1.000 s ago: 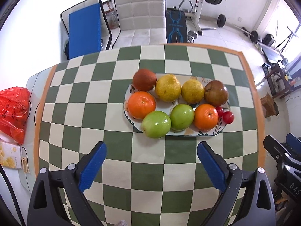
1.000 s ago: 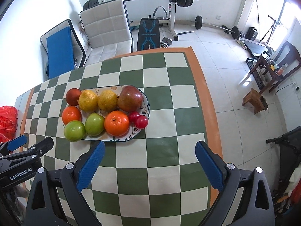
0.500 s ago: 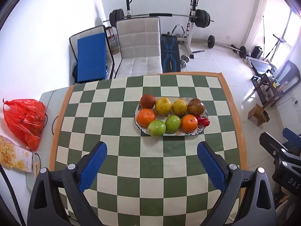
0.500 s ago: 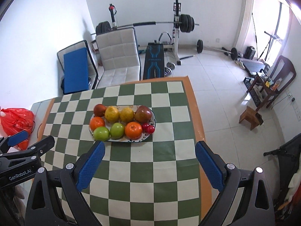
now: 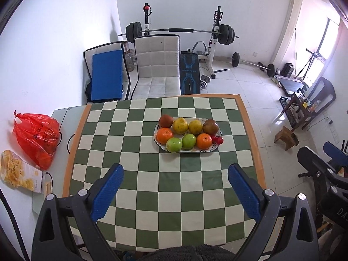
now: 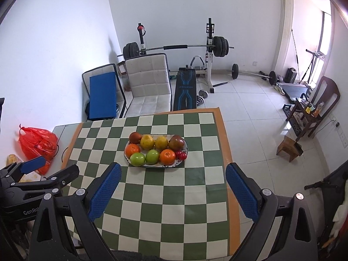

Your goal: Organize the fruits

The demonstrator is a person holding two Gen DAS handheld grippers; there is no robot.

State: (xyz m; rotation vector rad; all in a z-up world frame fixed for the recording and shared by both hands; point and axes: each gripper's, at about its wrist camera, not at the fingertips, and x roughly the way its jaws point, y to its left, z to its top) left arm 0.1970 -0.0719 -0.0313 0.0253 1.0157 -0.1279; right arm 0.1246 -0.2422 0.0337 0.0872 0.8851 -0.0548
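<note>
Clerk: Plate (image 5: pixel 214 150), oval, patterned, one item. Location: checkered tablecloth (image 5: pixel 152 184), at roughly 12 o'clock from both grippers, well apart from each.

Checker: Contents?

Clerk: Two rows. Rear: a dark red fruit (image 5: pixel 166 120), two yellow citrus, a reddish-brown fruit. Front: orange, two green apples (image 5: pixel 174 144), orange, with small red fruits (image 5: pixel 218 139) at the 3 o'clock end.

Checker: Orientation?

Clerk: Long axis runs 9 to 3 o'clock in the left wrist view; both rows follow it.

Checker: Grippers?

Clerk: Left gripper (image 5: pixel 175 183) spread wide, nothing between its pads. Right gripper (image 6: pixel 173 182) likewise spread and empty.

Checker: Handling advice?

Clerk: Judged: fruit appears sorted already. Any adjustment should close on one fruit from above, gently, since neighbours touch and round fruit rolls.
</note>
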